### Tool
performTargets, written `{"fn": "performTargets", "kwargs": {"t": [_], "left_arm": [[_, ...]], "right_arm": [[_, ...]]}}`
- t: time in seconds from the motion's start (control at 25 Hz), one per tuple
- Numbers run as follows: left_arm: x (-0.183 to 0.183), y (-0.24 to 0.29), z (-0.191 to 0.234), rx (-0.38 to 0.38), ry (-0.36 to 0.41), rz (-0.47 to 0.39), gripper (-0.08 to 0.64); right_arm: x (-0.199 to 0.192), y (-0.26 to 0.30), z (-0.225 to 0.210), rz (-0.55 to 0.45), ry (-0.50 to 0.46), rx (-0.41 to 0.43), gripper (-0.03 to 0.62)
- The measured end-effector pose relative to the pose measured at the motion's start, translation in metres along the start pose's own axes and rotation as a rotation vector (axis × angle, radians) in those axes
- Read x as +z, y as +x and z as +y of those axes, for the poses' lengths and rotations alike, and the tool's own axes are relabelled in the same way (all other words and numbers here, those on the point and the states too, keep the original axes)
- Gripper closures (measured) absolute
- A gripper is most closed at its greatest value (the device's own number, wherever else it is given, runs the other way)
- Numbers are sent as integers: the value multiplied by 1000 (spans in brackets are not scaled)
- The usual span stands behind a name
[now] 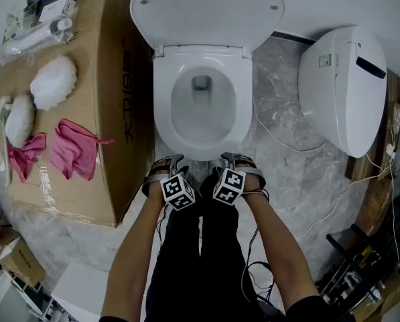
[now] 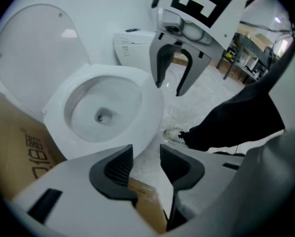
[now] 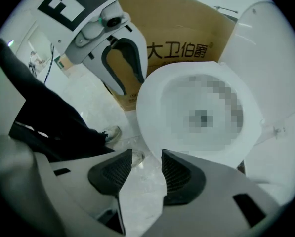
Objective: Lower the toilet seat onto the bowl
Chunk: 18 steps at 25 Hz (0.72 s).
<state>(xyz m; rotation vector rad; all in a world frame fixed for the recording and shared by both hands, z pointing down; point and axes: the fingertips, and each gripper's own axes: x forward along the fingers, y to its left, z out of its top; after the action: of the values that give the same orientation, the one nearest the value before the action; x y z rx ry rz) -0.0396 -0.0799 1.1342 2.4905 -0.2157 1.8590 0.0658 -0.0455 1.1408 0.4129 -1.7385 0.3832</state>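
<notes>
A white toilet stands ahead of me in the head view, its seat [image 1: 163, 106] lying flat on the bowl rim and its lid [image 1: 206, 9] tilted up behind. My left gripper [image 1: 165, 161] and right gripper [image 1: 236, 158] hover side by side just in front of the bowl's front edge, both open and holding nothing. In the left gripper view the seat [image 2: 148, 102] lies beyond the left gripper [image 2: 146, 157], with the right gripper [image 2: 171, 85] opposite. In the right gripper view the right gripper [image 3: 146, 162] sits below the seat [image 3: 152, 100], facing the left gripper [image 3: 132, 85].
A large cardboard box [image 1: 116, 113] stands close on the toilet's left, carrying pink cloths [image 1: 72, 149] and white fluffy pads [image 1: 52, 82]. A second white toilet unit [image 1: 344, 86] lies on the marble floor at the right, with cables [image 1: 287, 146] trailing beside it. The person's black-trousered legs [image 1: 200, 260] are below the grippers.
</notes>
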Motion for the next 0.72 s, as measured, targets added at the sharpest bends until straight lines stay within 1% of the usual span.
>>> {"fn": "performTargets", "kwargs": {"t": [0.08, 0.12, 0.2, 0.28, 0.36, 0.44, 0.52, 0.6, 0.72], "left_arm": [[13, -23, -1, 18, -64, -37, 388], [23, -40, 1, 42, -86, -70, 411], [43, -81, 13, 102, -153, -161, 521], [59, -130, 24, 148, -260, -252, 541], [73, -191, 35, 207, -372, -352, 549], [88, -262, 60, 281, -487, -478, 551], [106, -336, 87, 348, -579, -601, 551], [120, -408, 105, 409, -618, -685, 551], [138, -503, 126, 492, -622, -769, 551]], "right_arm": [[6, -28, 2, -37, 113, 19, 394], [10, -46, 1, -61, 164, 11, 395], [20, -89, -6, -115, 251, -36, 417], [33, -142, -10, -182, 343, -88, 456], [46, -202, -13, -262, 444, -123, 496], [64, -265, -23, -359, 543, -149, 526], [80, -328, -37, -468, 625, -194, 539], [96, -393, -45, -586, 684, -256, 546], [121, -490, -58, -760, 726, -366, 555]]}}
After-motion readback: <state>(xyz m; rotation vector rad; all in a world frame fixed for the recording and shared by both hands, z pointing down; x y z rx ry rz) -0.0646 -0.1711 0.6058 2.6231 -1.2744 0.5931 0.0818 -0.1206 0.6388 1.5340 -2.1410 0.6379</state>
